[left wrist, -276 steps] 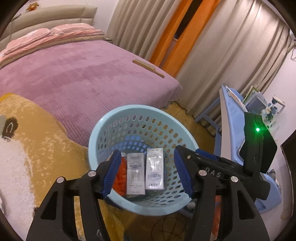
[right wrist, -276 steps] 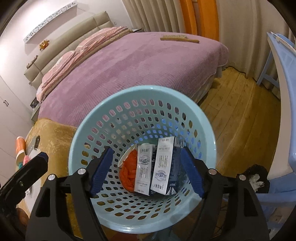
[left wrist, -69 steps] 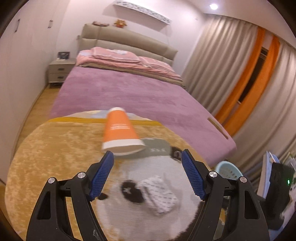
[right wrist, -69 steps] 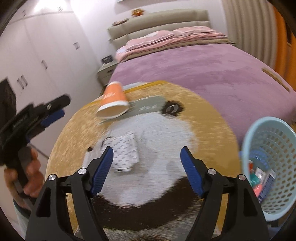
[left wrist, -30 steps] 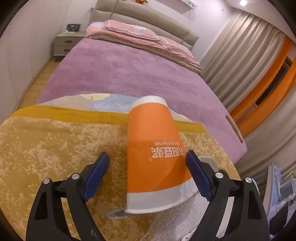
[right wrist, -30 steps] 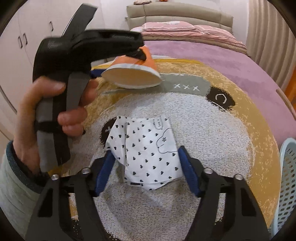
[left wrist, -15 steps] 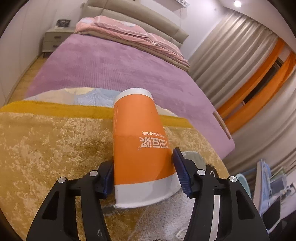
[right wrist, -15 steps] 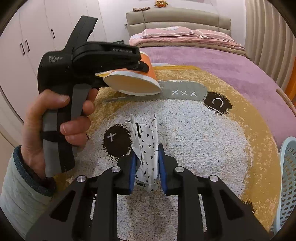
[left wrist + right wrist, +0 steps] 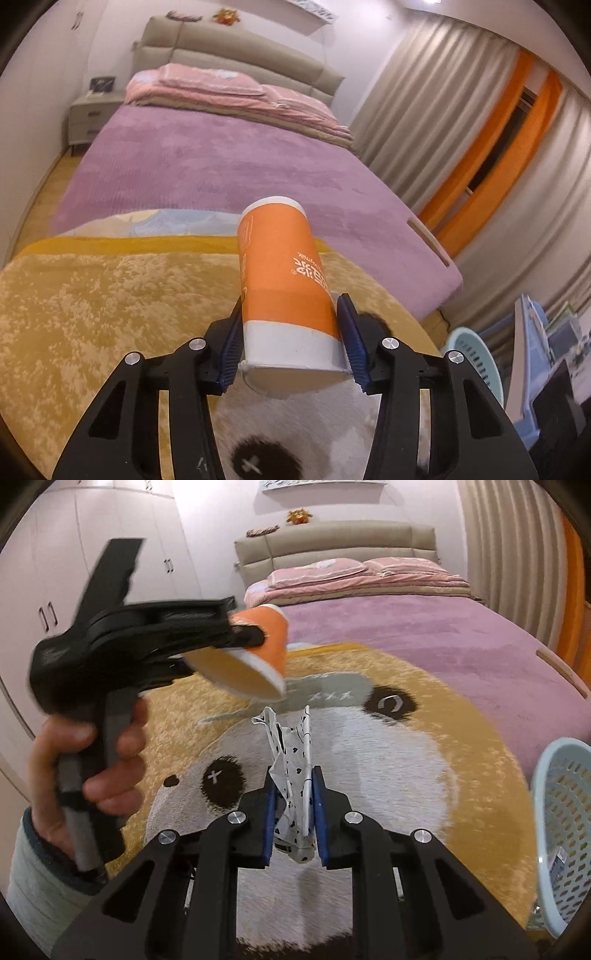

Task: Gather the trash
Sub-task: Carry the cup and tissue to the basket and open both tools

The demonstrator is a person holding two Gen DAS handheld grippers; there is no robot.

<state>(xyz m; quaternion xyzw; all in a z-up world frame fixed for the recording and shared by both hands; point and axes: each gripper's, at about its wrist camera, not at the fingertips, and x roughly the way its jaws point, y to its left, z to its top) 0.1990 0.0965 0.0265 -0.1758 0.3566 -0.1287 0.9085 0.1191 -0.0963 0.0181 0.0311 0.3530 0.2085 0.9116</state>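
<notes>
My left gripper [image 9: 291, 334] is shut on an orange paper cup [image 9: 284, 273] with a white rim, held above the yellow rug with its open end toward the camera. The cup [image 9: 258, 650] and the left gripper also show in the right wrist view, at upper left. My right gripper [image 9: 293, 812] is shut on a crumpled white wrapper with black hearts [image 9: 291, 760], lifted off the rug. The light blue trash basket [image 9: 565, 823] stands at the right edge; it also shows in the left wrist view [image 9: 476, 354].
A round yellow and white bear-face rug [image 9: 388, 746] covers the floor. A bed with a purple cover [image 9: 221, 166] lies beyond it. White wardrobes [image 9: 74, 554] stand to the left. A blue table [image 9: 535, 350] and curtains [image 9: 498, 129] are at the right.
Both grippers closed about half a second ago, the left on the cup and the right on the wrapper. Both items have since risen off the rug.
</notes>
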